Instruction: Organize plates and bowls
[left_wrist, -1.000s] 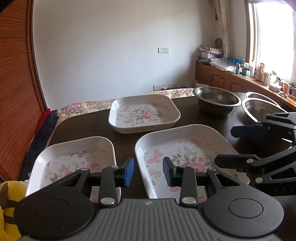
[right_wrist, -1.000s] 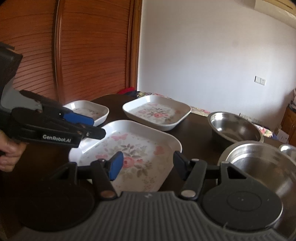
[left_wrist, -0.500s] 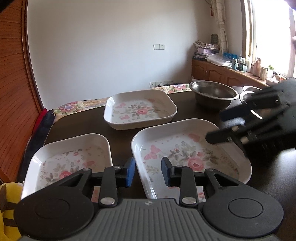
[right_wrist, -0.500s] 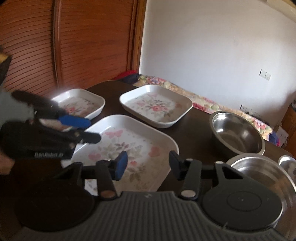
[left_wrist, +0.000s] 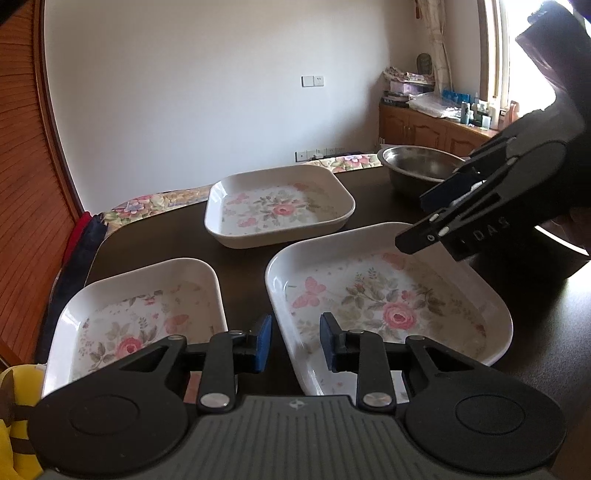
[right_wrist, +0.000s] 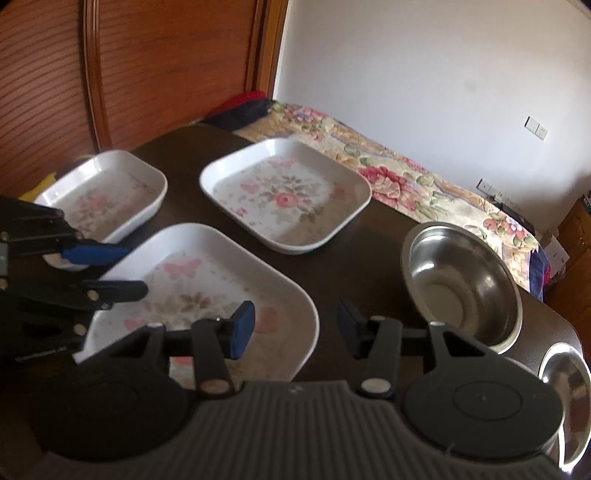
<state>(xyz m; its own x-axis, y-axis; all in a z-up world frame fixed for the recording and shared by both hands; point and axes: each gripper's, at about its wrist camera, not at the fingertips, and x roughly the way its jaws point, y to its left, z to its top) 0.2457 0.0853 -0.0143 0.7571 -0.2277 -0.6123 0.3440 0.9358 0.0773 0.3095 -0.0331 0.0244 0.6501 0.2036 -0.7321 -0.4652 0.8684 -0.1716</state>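
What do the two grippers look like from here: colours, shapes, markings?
Both are matte black. The left gripper and right gripper each have two linkage arms with silver rivets, round discs either side, a ribbed grey base and blue pads. Seen from the side, the right one shows white lettering. No cables show.

Floral plates (left_wrist: 388, 295), seemingly empty steel bowls (right_wrist: 461, 284)

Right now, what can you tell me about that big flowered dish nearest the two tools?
The big flowered dish is a shallow, white, rounded-square tray, apparently glazed ceramic or melamine, printed with pink roses, butterflies and green leaves. It sits flat and empty on the dark table, apart from the two smaller matching dishes. The left gripper hovers open at its near-left rim; the right gripper is open above its right edge. Nothing visibly touches it.
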